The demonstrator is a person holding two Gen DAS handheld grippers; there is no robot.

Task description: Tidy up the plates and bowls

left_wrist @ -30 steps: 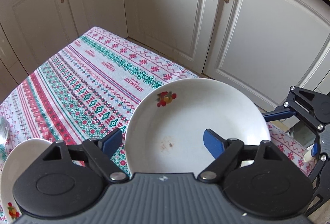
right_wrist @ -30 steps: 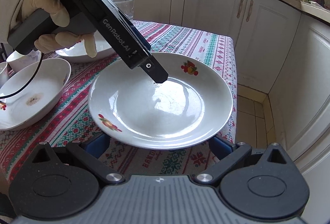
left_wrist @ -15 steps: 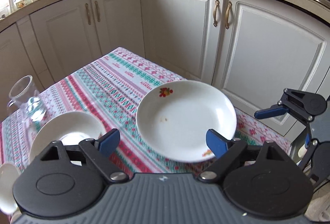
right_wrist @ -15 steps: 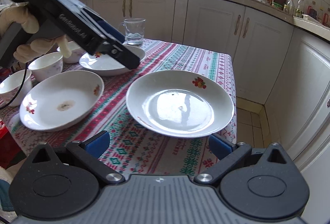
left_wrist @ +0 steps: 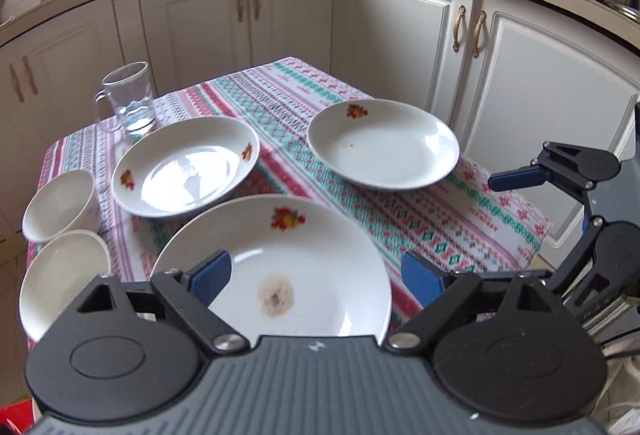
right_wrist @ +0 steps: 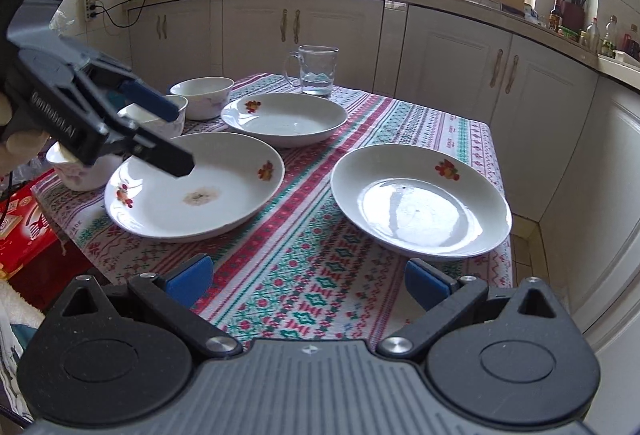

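Three white shallow ceramic plates with small red-and-yellow fruit motifs lie apart on the cloth-covered surface: a stained plate at the near edge with a brownish smear in its well, a clean glossy plate further back on the left, and a third plate out toward the right edge, carrying a few tiny specks. In the right wrist view the same three read as stained plate near left, far plate behind it, and right plate close to the surface's right edge. Two white ceramic bowls sit at the left side, one deep bowl and a second bowl just in front of it, close to the stained plate's rim. A clear glass mug with a little water stands at the far left corner, just behind the clean plate. All rest on a red, green and white patterned tablecloth. The left gripper hangs above the stained plate with its blue-padded fingers spread wide, holding nothing; the right gripper hovers over the near edge of the cloth, fingers likewise wide apart and empty. Cream cabinet doors line the background beneath a cluttered kitchen counter.
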